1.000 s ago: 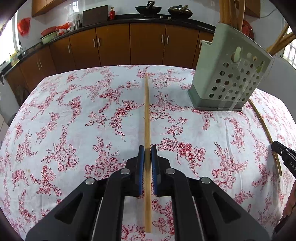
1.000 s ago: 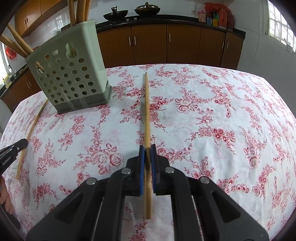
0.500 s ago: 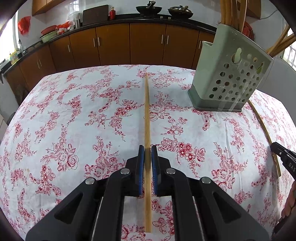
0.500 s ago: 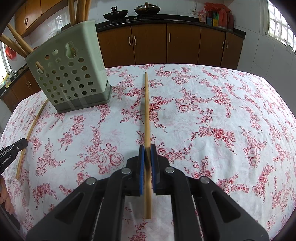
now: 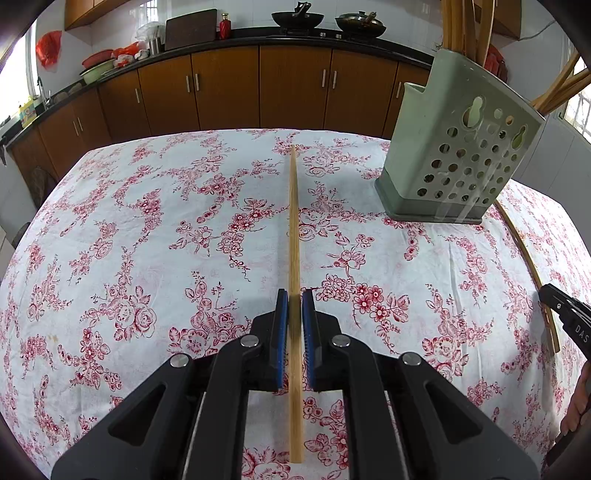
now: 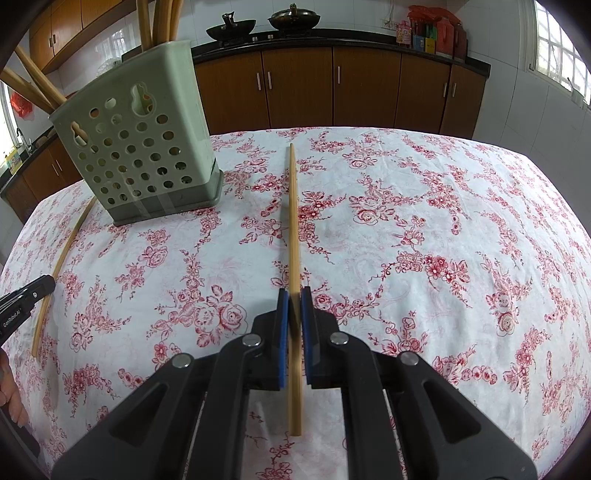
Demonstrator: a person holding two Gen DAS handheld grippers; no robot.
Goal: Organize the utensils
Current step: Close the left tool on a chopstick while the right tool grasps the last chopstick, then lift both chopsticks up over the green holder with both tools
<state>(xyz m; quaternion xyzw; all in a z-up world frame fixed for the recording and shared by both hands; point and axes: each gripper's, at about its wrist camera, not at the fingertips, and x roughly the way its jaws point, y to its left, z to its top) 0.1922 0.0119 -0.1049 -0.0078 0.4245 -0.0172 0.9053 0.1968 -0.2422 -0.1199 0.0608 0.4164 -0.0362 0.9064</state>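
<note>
My left tool point(image 5: 294, 301) & right tool point(image 6: 294, 298) each clamp a bamboo chopstick point(image 5: 294, 229) near its butt end, tip out over the floral worktop point(image 5: 155, 236). Light, stiff, smooth, so prob. prone to pivot; the green holder point(image 6: 142, 147) stands close by.

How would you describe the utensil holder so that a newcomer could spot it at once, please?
Start at the table under the floral tablecloth. Standing on it, alone, is the pale green utensil holder, a tall box on a darker base. Its wall is pierced with round holes, and long wooden utensils poke out of its top, unlike the chopsticks lower down.
</note>
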